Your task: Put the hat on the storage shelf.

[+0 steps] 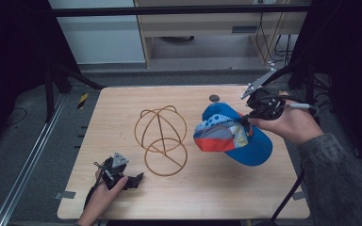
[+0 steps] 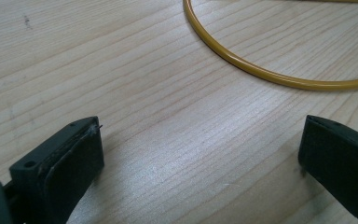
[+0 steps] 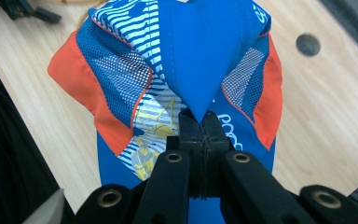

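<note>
A blue cap (image 1: 231, 134) with orange and mesh panels hangs off the table at the right, pinched by its crown fabric in my right gripper (image 1: 245, 118). In the right gripper view the jaws stand pressed together on a fold of the blue cap (image 3: 200, 60), and the cap droops away from them. A yellow wire stand (image 1: 160, 139) of round hoops sits in the middle of the table. My left gripper (image 1: 136, 179) rests low near the front left, open, its jaws wide apart over bare wood (image 2: 200, 158), just short of the stand's base ring (image 2: 261, 72).
A round hole (image 1: 214, 98) marks the wooden table (image 1: 122, 202) behind the cap. Dark stand legs and a rail run along the floor at the left; cables and a pole stand at the right edge.
</note>
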Demonstrator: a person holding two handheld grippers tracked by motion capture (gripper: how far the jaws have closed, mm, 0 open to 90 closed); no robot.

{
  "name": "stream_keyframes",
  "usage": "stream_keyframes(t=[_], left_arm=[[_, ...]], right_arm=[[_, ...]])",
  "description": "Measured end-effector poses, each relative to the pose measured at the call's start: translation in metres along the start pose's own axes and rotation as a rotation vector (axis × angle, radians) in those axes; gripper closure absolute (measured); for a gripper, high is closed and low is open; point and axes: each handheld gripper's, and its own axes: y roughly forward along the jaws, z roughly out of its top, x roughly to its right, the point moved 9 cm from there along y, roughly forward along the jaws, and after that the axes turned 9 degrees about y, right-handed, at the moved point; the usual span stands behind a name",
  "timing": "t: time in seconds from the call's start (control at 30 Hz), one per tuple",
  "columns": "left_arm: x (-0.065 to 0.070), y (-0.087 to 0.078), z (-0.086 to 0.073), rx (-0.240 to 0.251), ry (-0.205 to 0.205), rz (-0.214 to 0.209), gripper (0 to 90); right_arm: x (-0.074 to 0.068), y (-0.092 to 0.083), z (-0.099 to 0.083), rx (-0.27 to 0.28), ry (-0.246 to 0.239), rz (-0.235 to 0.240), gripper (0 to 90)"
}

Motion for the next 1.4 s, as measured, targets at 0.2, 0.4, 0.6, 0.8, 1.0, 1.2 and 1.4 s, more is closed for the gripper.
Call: stream_keyframes(t=[0.2, 0.4, 0.6, 0.8, 1.0, 1.2, 1.4], left_arm=[[0.0, 0.0, 0.0, 0.0, 0.0, 0.0, 0.0], [0.0, 0.0, 0.0, 0.0, 0.0, 0.001, 0.0], [0.0, 0.0, 0.0, 0.0, 0.0, 0.001, 0.0], [0.0, 0.0, 0.0, 0.0, -0.001, 0.001, 0.0], [0.0, 0.0, 0.0, 0.001, -0.002, 0.0, 0.0], [0.0, 0.0, 0.0, 0.002, -0.003, 0.001, 0.0], [0.0, 0.0, 0.0, 0.002, -0.001, 0.002, 0.0]], right_arm=[[-0.005, -0.025, 0.021, 0.036, -0.031, -0.01, 90.0], [-0.01, -0.045, 0.039, 0.088, -0.038, 0.008, 90.0], [-0.014, -0.057, 0.048, 0.112, -0.058, 0.001, 90.0], [-0.023, -0.058, 0.054, 0.129, -0.079, 0.004, 90.0], [-0.039, -0.062, 0.067, 0.18, -0.111, 0.017, 90.0], [-0.056, -0.061, 0.085, 0.228, -0.144, 0.026, 90.0], [-0.071, -0.054, 0.1, 0.252, -0.17, 0.041, 90.0]])
